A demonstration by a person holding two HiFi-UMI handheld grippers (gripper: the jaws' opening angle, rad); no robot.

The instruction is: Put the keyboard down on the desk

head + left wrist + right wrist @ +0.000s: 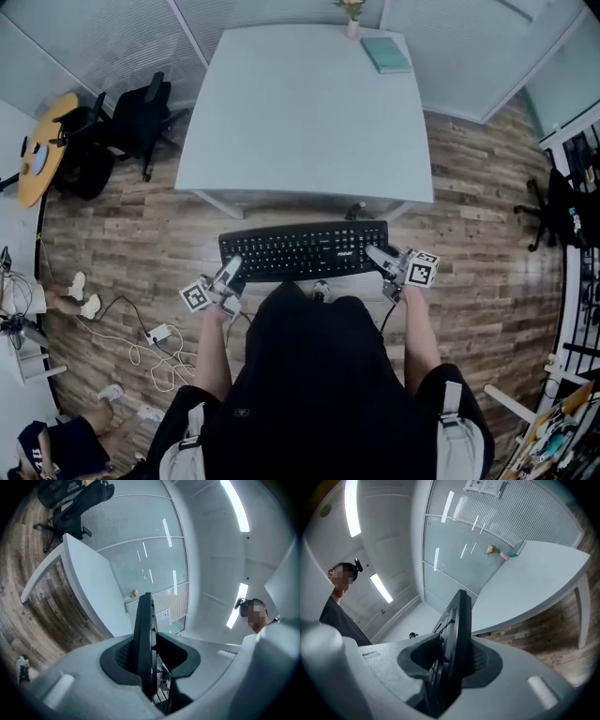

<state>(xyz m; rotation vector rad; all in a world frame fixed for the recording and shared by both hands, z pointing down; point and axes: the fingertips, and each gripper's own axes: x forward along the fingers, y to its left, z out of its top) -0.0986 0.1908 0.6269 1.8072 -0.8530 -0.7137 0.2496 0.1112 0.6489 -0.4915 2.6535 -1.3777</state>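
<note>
A black keyboard [305, 249] is held level in the air in front of the person, short of the white desk [300, 112]. My left gripper [229, 277] is shut on its left end, and my right gripper [380, 257] is shut on its right end. In the left gripper view the keyboard [144, 639] runs edge-on between the jaws. The right gripper view shows the keyboard [454, 639] clamped the same way, with the desk [534, 583] beyond it.
On the desk's far edge sit a teal book [385, 53] and a small flower vase [352, 21]. A black office chair [136, 117] stands left of the desk. Cables and a power strip [157, 334] lie on the wooden floor at left.
</note>
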